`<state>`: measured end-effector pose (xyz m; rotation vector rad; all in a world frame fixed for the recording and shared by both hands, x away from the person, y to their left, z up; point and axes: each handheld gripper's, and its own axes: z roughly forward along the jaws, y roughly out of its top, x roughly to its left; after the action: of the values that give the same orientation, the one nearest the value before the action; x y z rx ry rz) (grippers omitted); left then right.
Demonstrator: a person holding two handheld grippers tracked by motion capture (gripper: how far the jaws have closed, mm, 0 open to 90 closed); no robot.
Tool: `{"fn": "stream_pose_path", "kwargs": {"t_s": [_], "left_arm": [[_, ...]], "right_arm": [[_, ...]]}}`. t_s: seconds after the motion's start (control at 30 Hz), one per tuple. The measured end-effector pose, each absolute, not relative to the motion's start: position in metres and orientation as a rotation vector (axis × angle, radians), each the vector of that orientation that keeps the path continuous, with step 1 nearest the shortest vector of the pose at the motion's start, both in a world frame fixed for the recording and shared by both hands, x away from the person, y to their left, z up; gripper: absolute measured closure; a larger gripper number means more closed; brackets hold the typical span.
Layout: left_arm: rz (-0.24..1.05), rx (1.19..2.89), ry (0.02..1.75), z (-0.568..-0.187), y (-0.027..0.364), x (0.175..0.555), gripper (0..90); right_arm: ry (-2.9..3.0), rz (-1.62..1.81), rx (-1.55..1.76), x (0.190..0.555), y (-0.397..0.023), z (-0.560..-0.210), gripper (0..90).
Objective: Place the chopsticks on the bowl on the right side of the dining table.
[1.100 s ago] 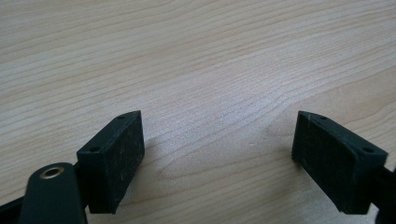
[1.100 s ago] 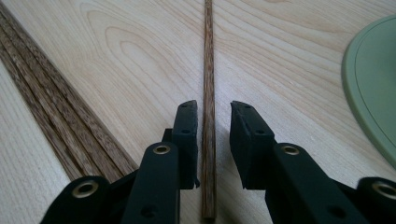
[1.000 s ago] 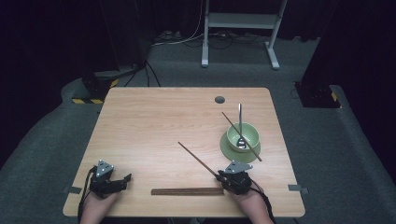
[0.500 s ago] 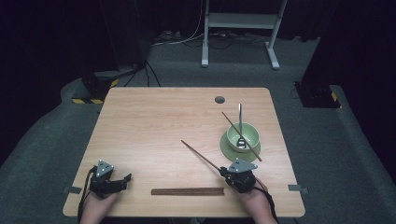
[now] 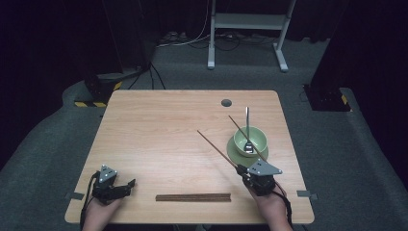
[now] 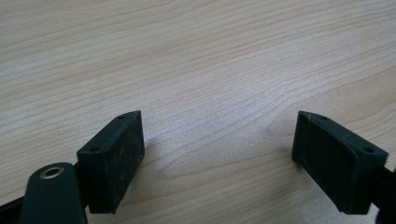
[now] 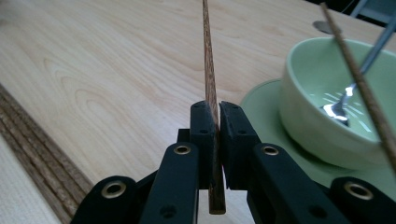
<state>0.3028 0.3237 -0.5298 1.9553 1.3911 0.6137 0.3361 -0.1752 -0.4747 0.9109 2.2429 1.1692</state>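
Note:
My right gripper (image 5: 240, 169) (image 7: 215, 110) is shut on the thick end of a brown chopstick (image 5: 217, 149) (image 7: 208, 56), which slants up and away to the left over the table. Just right of it a pale green bowl (image 5: 251, 140) (image 7: 322, 107) stands on a green saucer (image 5: 234, 155) (image 7: 261, 100). In the bowl rest a metal spoon (image 5: 247, 123) (image 7: 343, 100) and a second chopstick (image 5: 238, 126) (image 7: 355, 70). My left gripper (image 5: 129, 185) (image 6: 217, 149) sits open at the front left, with bare wood between its jaws.
A flat row of dark wooden sticks (image 5: 193, 197) (image 7: 32, 154) lies along the front edge of the wooden table (image 5: 159, 125), between the two hands. A round cable hole (image 5: 226, 102) is near the far edge. Dark floor and a metal stand (image 5: 245, 24) lie beyond.
My right gripper has lifted and drifted a little away and to the right, carrying the chopstick with it. The left gripper has stayed where it was.

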Motion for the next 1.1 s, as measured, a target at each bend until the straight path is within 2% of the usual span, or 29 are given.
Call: {"fn": "stream_pose_path", "kwargs": {"t_s": [0.6,1.1], "left_arm": [[0.612,1.955,1.390,-0.530,0.324,0.303,17.1],[0.612,1.955,1.390,-0.530,0.324,0.303,17.1]], "right_arm": [[2.113,1.169,1.030,0.340,-0.208,-0.466,84.1],[2.071,1.115,1.086,0.346,-0.219,-0.467,84.1]]}}
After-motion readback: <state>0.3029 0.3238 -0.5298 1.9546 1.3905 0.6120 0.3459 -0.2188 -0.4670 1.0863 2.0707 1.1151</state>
